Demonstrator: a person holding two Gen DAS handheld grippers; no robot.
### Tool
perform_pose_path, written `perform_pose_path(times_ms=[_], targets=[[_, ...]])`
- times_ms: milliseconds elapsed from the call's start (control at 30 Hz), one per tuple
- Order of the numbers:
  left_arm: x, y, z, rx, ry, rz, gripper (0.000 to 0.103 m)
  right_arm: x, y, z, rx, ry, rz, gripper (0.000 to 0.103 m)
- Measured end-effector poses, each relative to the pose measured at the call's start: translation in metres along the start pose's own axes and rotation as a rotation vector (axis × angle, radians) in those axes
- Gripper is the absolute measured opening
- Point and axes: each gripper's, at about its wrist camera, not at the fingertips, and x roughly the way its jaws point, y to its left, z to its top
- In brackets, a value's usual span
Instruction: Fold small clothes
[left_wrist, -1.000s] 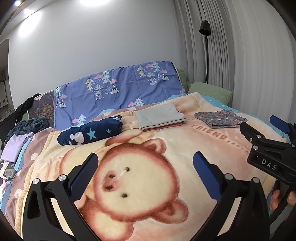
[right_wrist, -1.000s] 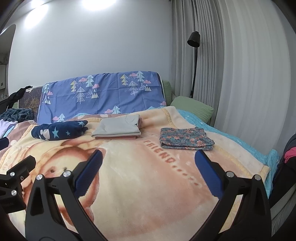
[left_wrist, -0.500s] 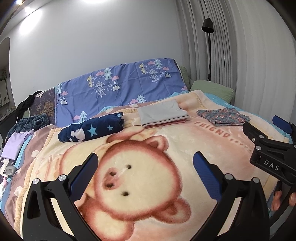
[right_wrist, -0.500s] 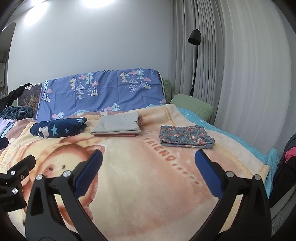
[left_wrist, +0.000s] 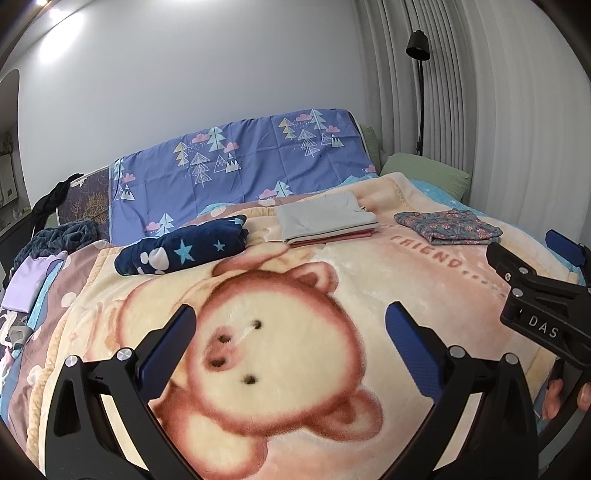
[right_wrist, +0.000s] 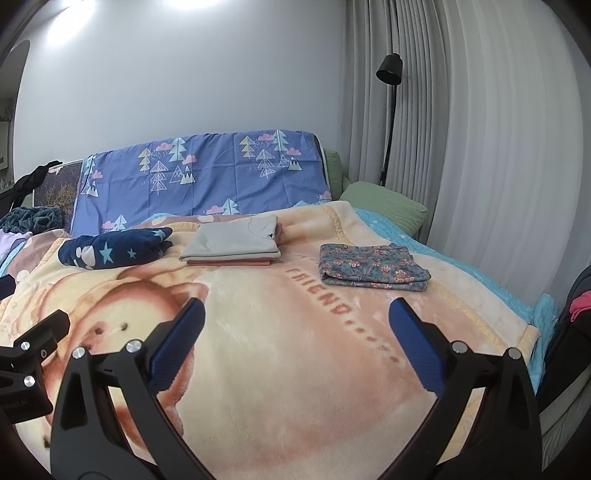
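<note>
Both grippers are hovering over a bed covered by a plush bear blanket (left_wrist: 295, 354), and neither is holding anything. The left gripper (left_wrist: 291, 339) is keeping its jaws spread wide, the blue pads framing the bear's printed face, with nothing between them. The right gripper (right_wrist: 295, 332) is likewise standing with its jaws wide apart and empty above the peach part of the blanket, by the printed word "FRIEND". In the left wrist view the right gripper's black frame is showing at about 3 o'clock, with fingertips of a hand (left_wrist: 581, 398) peeking below it. Three folded lots of clothes are lying in a row across the far half of the blanket: a navy star-print bundle (right_wrist: 114, 249) at roughly 10 o'clock in the right wrist view, a flat grey garment on top of a pink one (right_wrist: 232, 243) near 12 o'clock, and a folded floral piece (right_wrist: 373, 267) at about 1 o'clock, each well apart from the grippers. Behind them a purple tree-print sheet (right_wrist: 207, 173) is draping the headboard, with a green pillow (right_wrist: 384, 201) and a black floor lamp (right_wrist: 389, 70) by the curtain.
</note>
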Motion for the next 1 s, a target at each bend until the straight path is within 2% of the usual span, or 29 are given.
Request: perform_pose_path(times_ms=[1000], targets=[[0.0068,-0.0033,-0.0054,0.003,0.031,-0.001,0.102,0.0077,0.0013,-0.0045,-0.004,0.022,-0.004,0.101]])
